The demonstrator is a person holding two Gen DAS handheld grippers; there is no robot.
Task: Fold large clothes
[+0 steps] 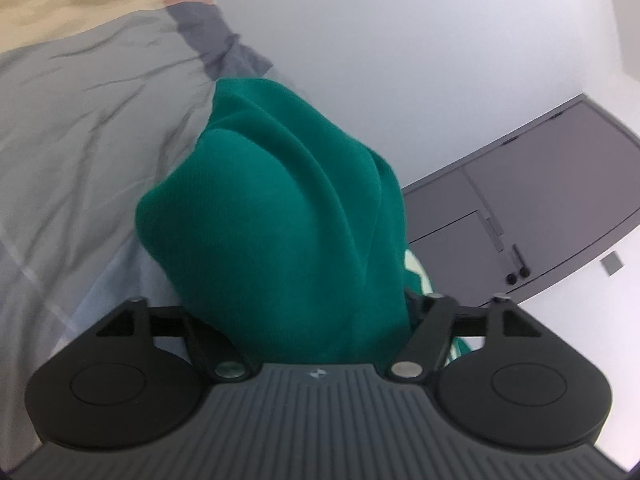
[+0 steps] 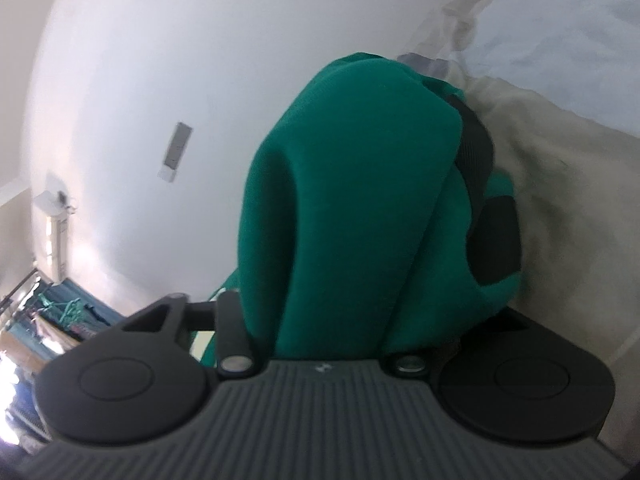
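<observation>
Left wrist view shows a green garment (image 1: 276,216) bunched over the front of the left gripper (image 1: 296,320), hiding its fingers; cloth fills the space between the linkage arms, so I cannot tell whether the fingers are clamped on it or standing apart. Under and beside the garment lies a bed (image 1: 80,120) with a grey cover, and a pale wall (image 1: 400,40) rises behind. From the right wrist view the story is the same: the garment (image 2: 352,184) drapes over the right gripper (image 2: 340,320), one dark finger (image 2: 476,152) shows along the cloth's right side, the other is buried, and again the grip cannot be read. A rumpled pale sheet (image 2: 560,160) lies just beside. To my eye this is the laying-down stage of a fold, with both ends of the garment low at the bed. Next, I judge, each gripper must come clear of the cloth without dragging it, then the fold wants smoothing before another edge is taken.
</observation>
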